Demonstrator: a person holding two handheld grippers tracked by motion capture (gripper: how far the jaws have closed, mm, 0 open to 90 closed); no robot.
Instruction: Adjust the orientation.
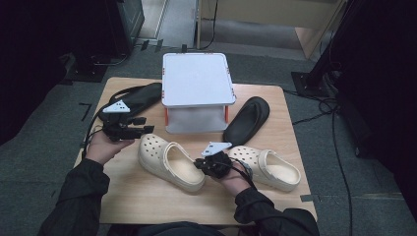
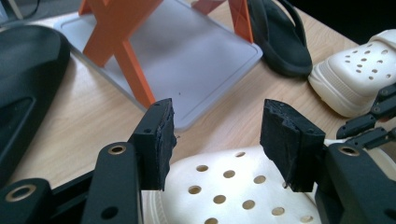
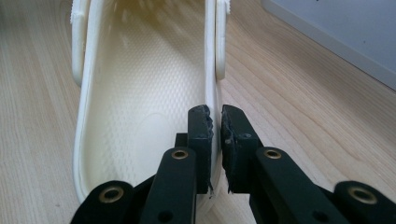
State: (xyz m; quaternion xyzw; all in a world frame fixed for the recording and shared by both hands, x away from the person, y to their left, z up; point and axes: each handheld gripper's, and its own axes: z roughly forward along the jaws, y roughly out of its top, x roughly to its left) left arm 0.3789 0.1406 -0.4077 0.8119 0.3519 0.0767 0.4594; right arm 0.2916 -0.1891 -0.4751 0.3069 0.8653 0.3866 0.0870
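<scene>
I take the two-tier rack point(image 1: 197, 93) at the back of the table point(image 1: 147, 201) as my reference. Left of the rack lies a black sandal point(image 1: 132, 99). In front of it and to its left, my left gripper point(image 1: 129, 129) stands spread over the perforated toe of the near cream clog point(image 2: 233, 191), pads clear of it; this looks like a staging position for steadying the toe. In front of the rack, that clog point(image 1: 169, 161) lies on the table. My right gripper point(image 3: 214, 140) is pinching its thin side wall near the heel, one pad inside and one outside, a hold suited to steering the shoe. Right of the rack lie a second black sandal point(image 1: 248, 118) and the other cream clog point(image 1: 268, 167).
</scene>
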